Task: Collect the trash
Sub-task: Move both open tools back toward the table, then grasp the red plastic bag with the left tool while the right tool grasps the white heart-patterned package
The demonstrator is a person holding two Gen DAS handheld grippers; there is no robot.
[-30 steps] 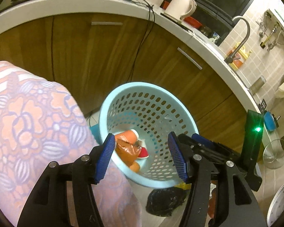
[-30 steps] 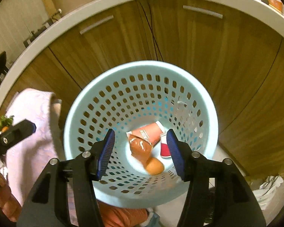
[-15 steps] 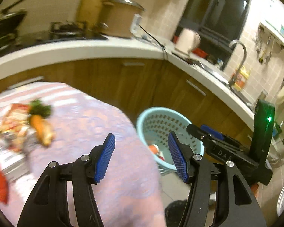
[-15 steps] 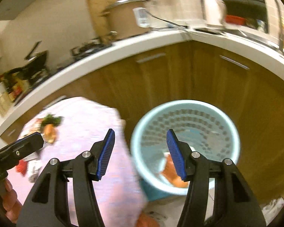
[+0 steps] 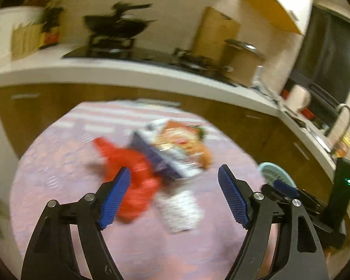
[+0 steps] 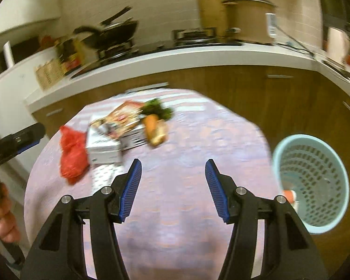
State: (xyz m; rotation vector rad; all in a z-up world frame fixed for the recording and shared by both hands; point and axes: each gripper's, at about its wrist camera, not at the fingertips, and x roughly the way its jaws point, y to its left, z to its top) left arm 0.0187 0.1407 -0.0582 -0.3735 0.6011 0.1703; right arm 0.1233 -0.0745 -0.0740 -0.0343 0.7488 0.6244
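Your round surface (image 6: 198,140), draped in a pink patterned cloth, fills the middle of both views, and the trash lies bunched on its far left part, probably because that pile is what remains to be cleared. The pale blue perforated plastic basket (image 6: 315,163) stands on the floor just off the surface's right edge, low enough that you can drop things straight in; something orange and white (image 6: 290,196) already sits in the bottom.

In the pile, the crumpled red plastic bag (image 6: 72,154) lies leftmost, touching the white cardboard box (image 6: 103,148). A printed orange-red wrapper (image 6: 123,116) rests on top of the box, and an orange carrot-like piece with green leaves (image 6: 152,126) leans against its right side. A flat white dotted packet (image 5: 178,207) lies nearest you.

Your left gripper (image 5: 175,194) hovers above the bag and the packet with its fingers spread wide and nothing between them. Your right gripper (image 6: 172,191) is likewise released, over bare cloth, well apart from the pile.

The right wrist view shows the basket's inside and your left hand (image 6: 4,219) on its handle; the left wrist view shows only a sliver of the basket's rim (image 5: 271,170), but it alone shows the dotted packet whole. Both are motion-blurred, so print and labels cannot be read.
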